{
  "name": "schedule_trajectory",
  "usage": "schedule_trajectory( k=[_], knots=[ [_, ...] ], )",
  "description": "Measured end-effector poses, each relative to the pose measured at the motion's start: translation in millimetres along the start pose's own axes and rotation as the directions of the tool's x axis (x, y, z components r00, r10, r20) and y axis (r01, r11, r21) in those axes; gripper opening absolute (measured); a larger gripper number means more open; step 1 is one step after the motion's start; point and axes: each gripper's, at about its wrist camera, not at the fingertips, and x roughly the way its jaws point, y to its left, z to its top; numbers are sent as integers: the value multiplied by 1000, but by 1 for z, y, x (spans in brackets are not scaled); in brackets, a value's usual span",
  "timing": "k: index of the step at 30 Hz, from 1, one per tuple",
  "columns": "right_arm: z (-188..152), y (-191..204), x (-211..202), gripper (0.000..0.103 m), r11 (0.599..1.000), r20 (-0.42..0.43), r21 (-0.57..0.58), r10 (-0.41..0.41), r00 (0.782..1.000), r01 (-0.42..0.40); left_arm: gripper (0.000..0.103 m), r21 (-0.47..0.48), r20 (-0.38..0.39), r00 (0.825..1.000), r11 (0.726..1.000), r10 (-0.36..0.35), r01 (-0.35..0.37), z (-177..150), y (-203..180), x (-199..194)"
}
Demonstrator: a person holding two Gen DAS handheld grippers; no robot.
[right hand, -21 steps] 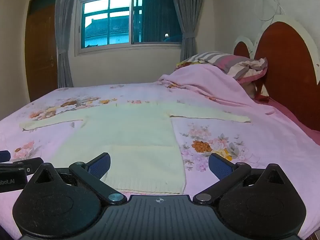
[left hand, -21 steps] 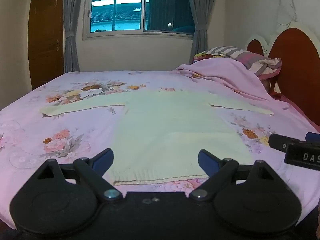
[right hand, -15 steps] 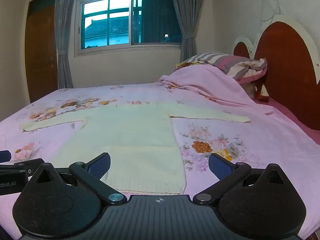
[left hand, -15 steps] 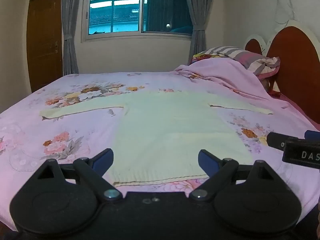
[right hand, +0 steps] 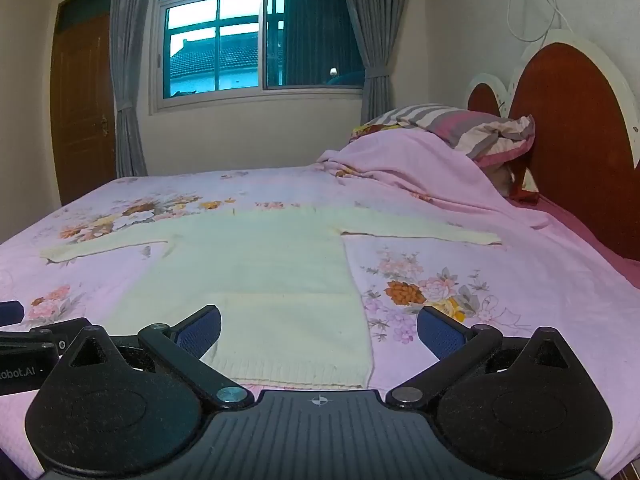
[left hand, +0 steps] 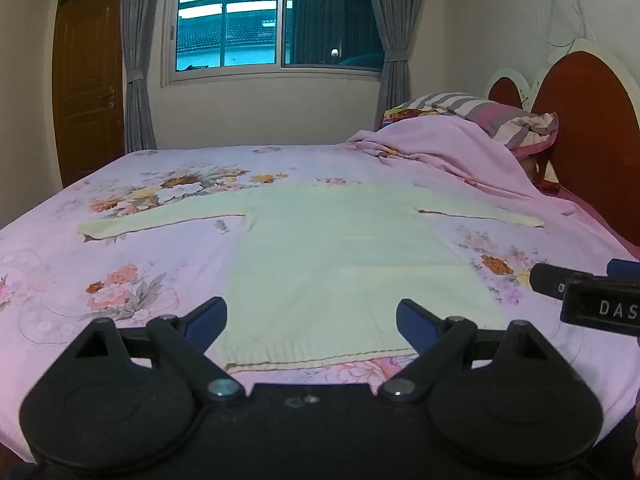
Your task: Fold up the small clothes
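A pale yellow knit sweater (left hand: 344, 264) (right hand: 256, 268) lies flat on the bed, both sleeves spread out sideways and its ribbed hem nearest me. My left gripper (left hand: 312, 320) hovers open above the hem, nothing between its blue pads. My right gripper (right hand: 318, 330) also stands open, over the hem's right corner, holding nothing. Each gripper shows at the edge of the other's view: the right gripper (left hand: 592, 292) at the far right, the left gripper (right hand: 24, 344) at the far left.
The bed wears a pink floral sheet (left hand: 120, 272). A bunched pink blanket (left hand: 448, 152) and striped pillows (right hand: 460, 128) sit at the right, against a red-brown headboard (right hand: 568, 120). A curtained window (left hand: 276, 28) and a wooden door (left hand: 88, 80) lie beyond.
Both views have shifted only slightly; the grippers stay wide and the sweater lies unmoved.
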Motion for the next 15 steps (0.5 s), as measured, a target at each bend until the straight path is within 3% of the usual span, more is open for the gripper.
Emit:
schedule_trajectory(
  k=[15],
  knots=[
    [-4, 0, 2, 103, 1000, -1, 10, -1, 1000, 1, 92, 9, 1, 1000, 1000, 4, -4, -1, -3, 0]
  ],
)
